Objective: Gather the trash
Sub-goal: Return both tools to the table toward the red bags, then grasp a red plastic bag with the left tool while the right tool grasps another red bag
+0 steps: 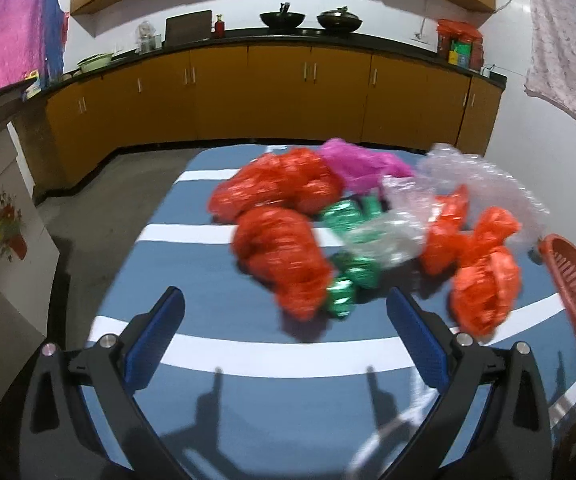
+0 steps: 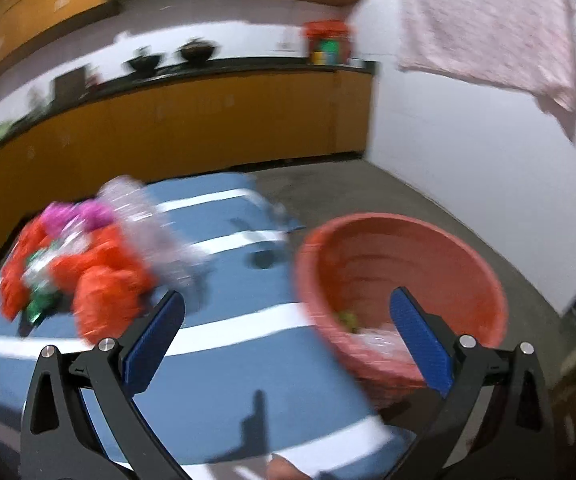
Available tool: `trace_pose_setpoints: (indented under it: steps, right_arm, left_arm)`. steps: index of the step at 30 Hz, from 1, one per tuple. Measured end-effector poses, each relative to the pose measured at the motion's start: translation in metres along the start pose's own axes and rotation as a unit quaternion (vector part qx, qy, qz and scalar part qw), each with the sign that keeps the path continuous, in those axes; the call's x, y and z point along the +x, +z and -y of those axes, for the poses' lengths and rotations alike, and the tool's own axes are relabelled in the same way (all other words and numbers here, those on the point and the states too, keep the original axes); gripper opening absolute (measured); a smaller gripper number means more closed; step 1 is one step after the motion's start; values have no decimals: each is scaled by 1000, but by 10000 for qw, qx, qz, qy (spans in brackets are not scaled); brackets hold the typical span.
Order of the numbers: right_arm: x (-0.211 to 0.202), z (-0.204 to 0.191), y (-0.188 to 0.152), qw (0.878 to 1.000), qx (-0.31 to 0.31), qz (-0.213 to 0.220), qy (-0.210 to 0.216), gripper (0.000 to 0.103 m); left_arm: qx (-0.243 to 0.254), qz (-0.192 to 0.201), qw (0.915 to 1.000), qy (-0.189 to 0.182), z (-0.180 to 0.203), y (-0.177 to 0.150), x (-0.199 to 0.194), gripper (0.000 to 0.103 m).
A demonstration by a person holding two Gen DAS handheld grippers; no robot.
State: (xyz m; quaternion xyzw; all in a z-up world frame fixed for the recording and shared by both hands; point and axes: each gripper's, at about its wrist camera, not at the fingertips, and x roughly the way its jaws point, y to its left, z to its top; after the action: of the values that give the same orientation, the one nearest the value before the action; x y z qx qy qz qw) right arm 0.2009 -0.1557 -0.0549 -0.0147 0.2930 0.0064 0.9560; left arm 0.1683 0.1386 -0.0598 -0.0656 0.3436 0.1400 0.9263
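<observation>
Both grippers empty, fingers spread wide. Left gripper faces trash pile mid-desk, lined up w/ nearest orange bag. Right gripper sits by the basket at desk edge, some scraps already inside.

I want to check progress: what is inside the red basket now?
Inside the red basket, a crumpled clear plastic piece and something small and yellow-green lie at the bottom. The near wall hides the rest.
</observation>
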Motion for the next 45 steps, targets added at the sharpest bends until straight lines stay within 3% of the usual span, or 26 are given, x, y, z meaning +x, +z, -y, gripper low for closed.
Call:
trace_pose_setpoints:
  steps: [4, 8, 10, 12, 14, 21, 31, 37, 45]
  right_arm:
    - [12, -38, 2, 9977, -108, -215, 626, 101]
    - [21, -64, 5, 9948, -1, -260, 988, 101]
    - [29, -73, 6, 9948, 41, -273, 984, 101]
    - [37, -80, 6, 9953, 67, -309, 921, 101]
    - [44, -84, 4, 9951, 137, -374, 909, 98]
    - [66, -95, -1, 9954, 176, -594, 738, 97]
    - [79, -101, 2, 9956, 133, -677, 628, 85]
    - [84, -104, 3, 9955, 36, -738, 600, 74]
    - [92, -107, 5, 9941, 36, -896, 613, 73]
  left_arm:
    - [-38, -86, 9999, 41, -20, -2, 8, 99]
    - [-129, 516, 9981, -319, -32, -3, 1, 99]
    - [-350, 583, 9968, -425, -36, 2, 3, 99]
    - [-422, 364, 9974, -456, -38, 9, 10, 99]
    - [-381, 98, 9983, -429, -38, 16, 20, 99]
    - [-292, -51, 9981, -537, -26, 29, 42, 99]
    - [-317, -438, 9972, -520, -5, 32, 76, 98]
    - [-525, -664, 9951, -503, -10, 32, 93, 77]
    - [-546, -779, 9945, -442, -15, 28, 105, 75]
